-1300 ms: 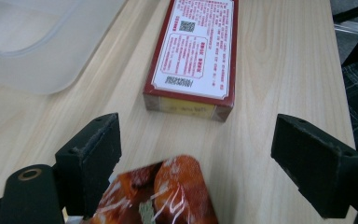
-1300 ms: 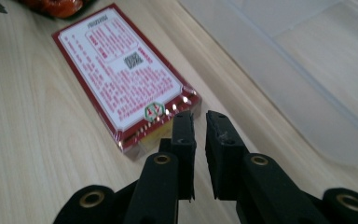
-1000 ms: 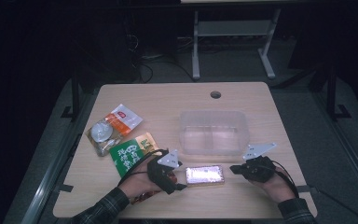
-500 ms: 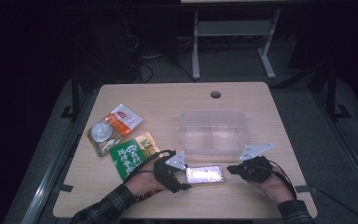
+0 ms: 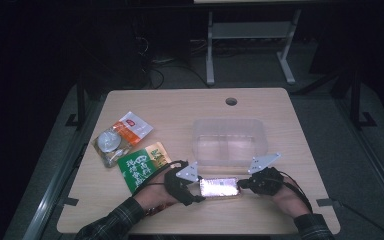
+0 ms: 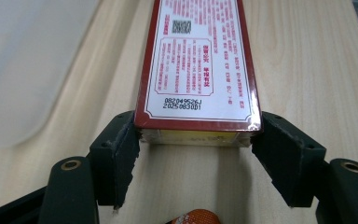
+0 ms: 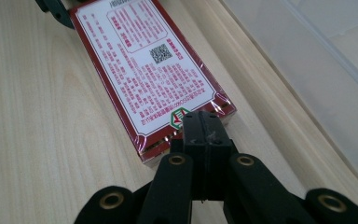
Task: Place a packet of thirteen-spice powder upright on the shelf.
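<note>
The left gripper [image 6: 196, 154] is straddling the near end of a flat box [image 6: 198, 60], its jaws having just been closing in; in the left gripper view the pads are sitting right at the box's two side edges, though whether they are already pressing is hard to tell. The right gripper [image 7: 201, 122] is meeting the opposite end, its jaws pressed tightly together with nothing between them, their joined tip resting against or just over the box's end edge. In the high view the left gripper [image 5: 196, 187] and right gripper [image 5: 244, 184] are facing each other across the box [image 5: 220, 187], each in one of the person's hands.

The box is lying flat, long and narrow, wrapped in glossy film. Its upper face is white with dense red print, a square code and a dark red border; a yellowish side is showing beneath at the left gripper's end.

It is sitting near the front edge of a light wooden table [image 5: 180, 107], just in front of a clear plastic container [image 5: 229, 141]. To the left are lying a green packet [image 5: 140, 167], an orange packet [image 5: 132, 126] and a clear round-topped item [image 5: 109, 142]. A round hole [image 5: 231, 101] is showing near the table's far edge. The room beyond is dark, with a white-legged stand [image 5: 247, 37] on grey floor.
</note>
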`<move>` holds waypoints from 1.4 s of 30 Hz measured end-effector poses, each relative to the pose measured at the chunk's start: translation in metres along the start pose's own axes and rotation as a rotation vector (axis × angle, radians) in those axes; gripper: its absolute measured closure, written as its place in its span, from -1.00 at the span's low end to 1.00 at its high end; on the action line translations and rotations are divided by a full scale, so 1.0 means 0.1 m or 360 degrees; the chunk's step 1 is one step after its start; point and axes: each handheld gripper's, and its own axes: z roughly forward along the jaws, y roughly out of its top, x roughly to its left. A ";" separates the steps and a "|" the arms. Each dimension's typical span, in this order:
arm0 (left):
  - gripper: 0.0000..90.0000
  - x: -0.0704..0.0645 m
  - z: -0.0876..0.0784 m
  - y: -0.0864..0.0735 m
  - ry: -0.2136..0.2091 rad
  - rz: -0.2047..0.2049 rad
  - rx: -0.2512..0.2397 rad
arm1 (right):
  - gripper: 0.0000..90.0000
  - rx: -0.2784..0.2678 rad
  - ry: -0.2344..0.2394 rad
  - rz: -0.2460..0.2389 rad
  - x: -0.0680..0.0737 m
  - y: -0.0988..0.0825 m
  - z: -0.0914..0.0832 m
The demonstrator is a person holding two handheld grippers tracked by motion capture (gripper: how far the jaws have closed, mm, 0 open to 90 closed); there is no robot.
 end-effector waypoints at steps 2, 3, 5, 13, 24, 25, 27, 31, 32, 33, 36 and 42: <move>-0.29 0.00 -0.05 0.02 0.0003 0.0011 -0.0037 | 1.00 0.0000 0.0012 0.0006 -0.01 0.00 0.00; -0.29 0.00 -0.05 0.02 0.0003 0.0011 -0.0037 | 1.00 0.0000 0.0012 0.0006 -0.01 0.00 0.00; -0.29 -0.01 -0.12 0.05 0.0003 0.0000 -0.0126 | 1.00 -0.0002 0.0023 0.0016 -0.02 -0.01 0.01; -0.29 -0.01 -0.27 0.18 -0.0005 0.0026 -0.0277 | 1.00 0.0012 0.0040 0.0014 0.01 0.02 0.05; -0.30 0.01 -0.36 0.37 -0.0040 0.0024 -0.0433 | 1.00 0.0040 0.0080 -0.0029 0.06 0.07 0.16; -0.30 0.01 -0.36 0.38 -0.0042 0.0034 -0.0433 | 1.00 0.0040 0.0085 -0.0026 0.06 0.08 0.17; -0.30 0.02 -0.37 0.42 -0.0048 0.0028 -0.0448 | 1.00 0.0037 0.0105 -0.0018 0.09 0.09 0.18; -0.30 0.04 -0.37 0.49 -0.0053 0.0041 -0.0479 | 1.00 0.0050 0.0125 -0.0083 0.12 0.13 0.24; -0.30 0.04 -0.37 0.51 -0.0054 0.0044 -0.0480 | 1.00 0.0053 0.0141 -0.0082 0.15 0.15 0.26; -0.30 0.04 -0.37 0.51 -0.0054 0.0044 -0.0480 | 1.00 0.0067 0.0142 -0.0098 0.16 0.16 0.28; -0.30 0.04 -0.35 0.57 -0.0057 0.0061 -0.0484 | 1.00 0.0091 0.0153 -0.0164 0.20 0.19 0.35; -0.30 0.04 -0.30 0.65 -0.0075 0.0098 -0.0481 | 1.00 0.0086 0.0180 -0.0223 0.27 0.24 0.41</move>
